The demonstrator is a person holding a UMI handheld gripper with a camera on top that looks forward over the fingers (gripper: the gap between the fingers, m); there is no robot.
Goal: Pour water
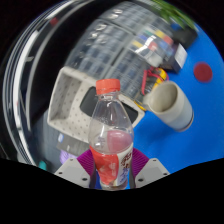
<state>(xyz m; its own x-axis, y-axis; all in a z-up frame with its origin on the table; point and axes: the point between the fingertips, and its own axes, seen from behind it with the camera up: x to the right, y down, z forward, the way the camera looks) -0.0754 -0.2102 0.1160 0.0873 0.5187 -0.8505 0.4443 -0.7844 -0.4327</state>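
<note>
Clamped by gripper [112,172] at its lower body, both purple pads pressing: clear plastic bottle with red cap and red label [111,135], upright, raised over blue table [200,150]. Beside it, tilted cream paper cup [170,103], probably the pouring target.

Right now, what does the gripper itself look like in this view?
The gripper shows as two light grey, angular fingers, one at each side. Each bears a purple pad on its inner face. No cables, markings, hand or sleeve can be seen.
</note>
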